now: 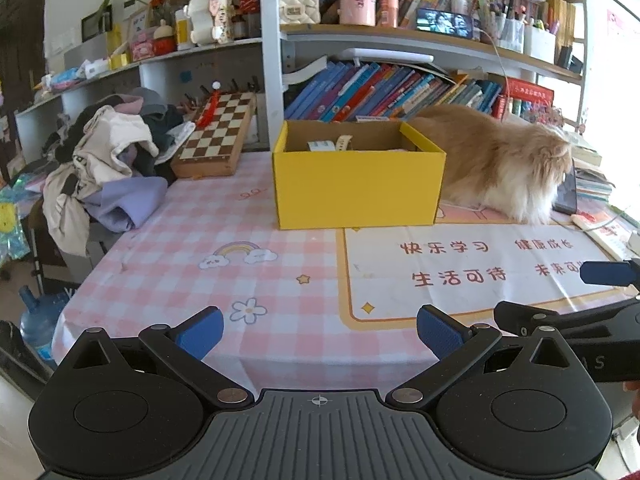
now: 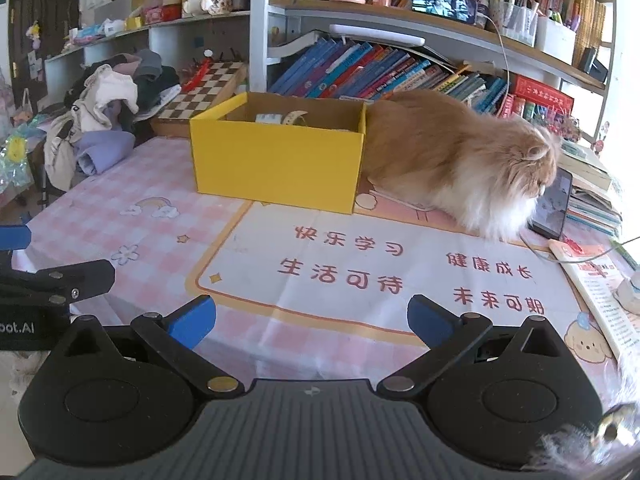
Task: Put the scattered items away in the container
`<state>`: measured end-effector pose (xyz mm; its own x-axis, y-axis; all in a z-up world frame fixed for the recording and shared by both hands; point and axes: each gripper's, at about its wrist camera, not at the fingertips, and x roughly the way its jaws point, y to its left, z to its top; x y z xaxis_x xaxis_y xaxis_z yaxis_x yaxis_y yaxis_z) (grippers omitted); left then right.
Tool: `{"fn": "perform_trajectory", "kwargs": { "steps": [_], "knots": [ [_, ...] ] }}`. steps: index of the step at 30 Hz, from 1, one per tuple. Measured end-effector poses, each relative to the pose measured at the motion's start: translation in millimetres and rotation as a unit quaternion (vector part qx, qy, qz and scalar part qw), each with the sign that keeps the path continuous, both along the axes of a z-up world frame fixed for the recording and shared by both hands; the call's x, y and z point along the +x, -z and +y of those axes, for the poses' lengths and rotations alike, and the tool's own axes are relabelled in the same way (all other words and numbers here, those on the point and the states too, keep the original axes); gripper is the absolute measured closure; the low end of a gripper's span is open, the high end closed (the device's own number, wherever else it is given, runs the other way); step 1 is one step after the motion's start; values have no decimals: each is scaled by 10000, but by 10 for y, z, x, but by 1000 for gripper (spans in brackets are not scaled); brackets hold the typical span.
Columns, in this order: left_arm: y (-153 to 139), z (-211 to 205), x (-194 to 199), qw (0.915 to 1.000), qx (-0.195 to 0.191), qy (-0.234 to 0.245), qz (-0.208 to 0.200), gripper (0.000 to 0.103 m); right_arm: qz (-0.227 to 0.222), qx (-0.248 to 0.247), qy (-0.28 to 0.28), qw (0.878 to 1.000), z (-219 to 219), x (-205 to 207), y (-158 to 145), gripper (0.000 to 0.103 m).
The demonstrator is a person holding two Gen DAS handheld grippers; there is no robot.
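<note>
A yellow cardboard box stands open on the table ahead of both grippers. Inside it I see a small white packet and a cream band. My left gripper hovers over the near table edge, open, with nothing between its blue pads. My right gripper is also open and empty, to the right of the left one and level with it. Each gripper shows at the edge of the other's view.
A fluffy orange cat sits right of the box, facing a dark tablet. A clothes pile and chessboard are at the left. Bookshelves stand behind. A booklet lies at the right edge. A pink checked cloth with a printed mat covers the table.
</note>
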<state>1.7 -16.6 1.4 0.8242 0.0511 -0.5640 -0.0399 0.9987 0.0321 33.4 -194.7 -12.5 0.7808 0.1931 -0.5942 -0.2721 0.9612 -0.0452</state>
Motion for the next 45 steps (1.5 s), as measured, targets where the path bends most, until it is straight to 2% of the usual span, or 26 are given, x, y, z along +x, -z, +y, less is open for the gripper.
{"fn": "perform_trajectory", "kwargs": {
  "steps": [45],
  "knots": [
    [0, -96, -10, 9999, 86, 58, -14, 0, 2, -30, 73, 10000, 73, -101, 11, 0]
  ]
}}
